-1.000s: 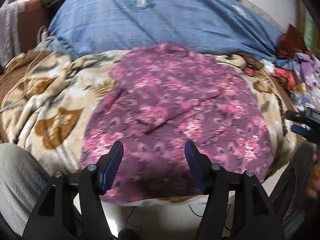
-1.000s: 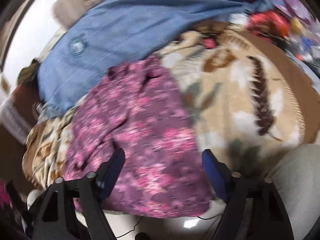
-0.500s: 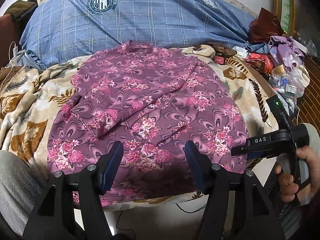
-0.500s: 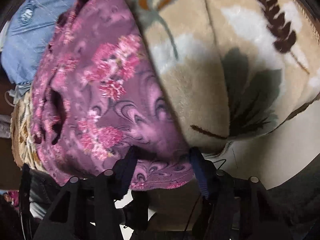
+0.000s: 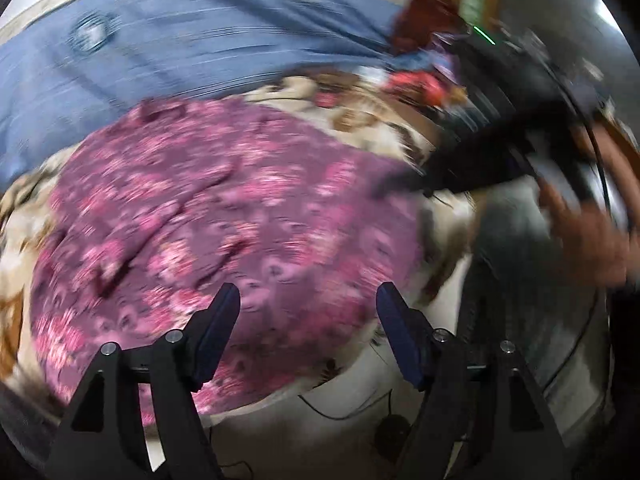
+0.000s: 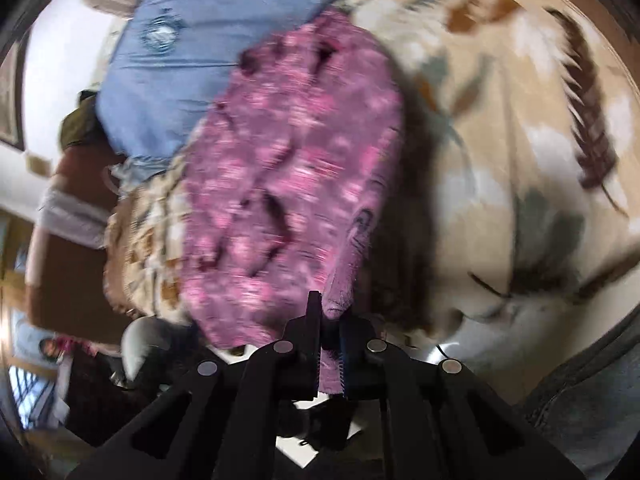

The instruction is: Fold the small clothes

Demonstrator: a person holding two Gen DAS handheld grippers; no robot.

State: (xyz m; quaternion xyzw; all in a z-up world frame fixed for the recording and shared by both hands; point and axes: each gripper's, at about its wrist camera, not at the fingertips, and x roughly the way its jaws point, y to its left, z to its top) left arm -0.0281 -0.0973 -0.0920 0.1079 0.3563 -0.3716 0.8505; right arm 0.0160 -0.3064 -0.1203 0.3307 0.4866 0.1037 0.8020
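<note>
Your left gripper (image 5: pixel 308 312) hangs over the near hem of the purple floral garment (image 5: pixel 224 216), its jaws spreading wider with nothing pinched between them. The garment lies spread on the leaf-print blanket (image 6: pixel 500 152), below the blue pillow (image 5: pixel 192 44). Your right gripper (image 6: pixel 330 320) is clamped tight on the garment's near corner.

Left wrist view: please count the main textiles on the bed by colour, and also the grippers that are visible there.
Purple floral garment: 1
Blue checked bedding: 1
Beige leaf-pattern blanket: 1
Grippers: 2, the left gripper opening over the garment and the right gripper at its far edge
Total: 5
</note>
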